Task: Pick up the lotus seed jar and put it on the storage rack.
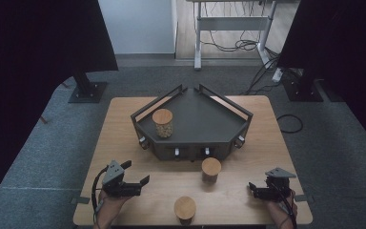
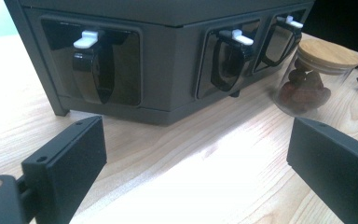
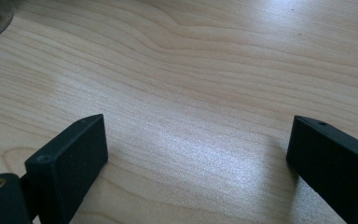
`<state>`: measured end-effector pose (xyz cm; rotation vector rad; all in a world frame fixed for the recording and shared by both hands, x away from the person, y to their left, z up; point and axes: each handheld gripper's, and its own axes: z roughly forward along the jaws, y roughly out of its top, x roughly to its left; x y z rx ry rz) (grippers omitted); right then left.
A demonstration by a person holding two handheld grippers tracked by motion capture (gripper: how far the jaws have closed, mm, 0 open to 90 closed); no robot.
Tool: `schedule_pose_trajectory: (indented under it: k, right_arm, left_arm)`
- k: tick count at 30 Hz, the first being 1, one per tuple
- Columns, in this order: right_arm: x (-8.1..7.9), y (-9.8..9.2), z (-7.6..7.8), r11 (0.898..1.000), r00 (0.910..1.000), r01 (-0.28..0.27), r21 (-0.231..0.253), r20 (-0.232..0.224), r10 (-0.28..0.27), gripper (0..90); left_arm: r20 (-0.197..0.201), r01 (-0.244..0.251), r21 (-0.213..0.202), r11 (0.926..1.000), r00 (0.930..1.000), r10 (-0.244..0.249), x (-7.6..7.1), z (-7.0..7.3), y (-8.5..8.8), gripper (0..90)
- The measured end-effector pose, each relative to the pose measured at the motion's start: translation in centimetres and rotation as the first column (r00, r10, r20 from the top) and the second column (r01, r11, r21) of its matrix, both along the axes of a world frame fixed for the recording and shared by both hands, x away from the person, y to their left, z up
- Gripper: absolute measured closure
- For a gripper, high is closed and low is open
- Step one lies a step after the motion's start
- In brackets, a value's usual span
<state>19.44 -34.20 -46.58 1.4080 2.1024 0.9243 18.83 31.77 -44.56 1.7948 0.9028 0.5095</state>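
Resting place: both grippers sit low over the near part of the pale wooden table [image 1: 124, 143], one at each front corner, each held in a hand coming in from the bottom edge.
Left gripper [image 1: 136, 172]: near the front left corner, jaws spread wide with nothing between them; in the left gripper view they frame bare wood and face the stand's front.
Right gripper [image 1: 251, 188]: near the front right corner; in the right gripper view its jaws stand wide apart over bare tabletop, gripping nothing.
Dark grey angular metal stand with a railed top tray [image 1: 200, 119]: mid-table towards the far side; its front faces carry glossy black recessed dispensers with white levers [image 2: 87, 38].
Glass jar with a round wooden lid, pale contents [image 1: 162, 122]: upright on the tray, left part.
Glass jar with a wooden lid, reddish-brown contents [image 2: 313, 77]: on the table just in front of the stand, right of centre.
Third wooden-lidded jar [image 1: 185, 208]: near the front edge, between the two grippers; its contents cannot be made out.
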Motion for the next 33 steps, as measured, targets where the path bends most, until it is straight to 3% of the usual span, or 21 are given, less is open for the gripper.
schedule_pose_trajectory:
  k: [15,33]
  right_arm:
    - [0.0,0.0,0.0,1.000,1.0000,0.001,0.000,0.000,-0.001,4.5]
    - [0.0,0.0,0.0,1.000,1.0000,0.001,0.000,0.000,-0.001,4.5]
  left_arm:
    - [-0.020,-0.010,-0.003,0.9999,0.9998,0.010,-0.3,-1.0,0.2,4.5]
    - [-0.044,-0.016,0.032,0.9993,0.9989,0.018,-0.5,-1.9,-0.3,4.6]
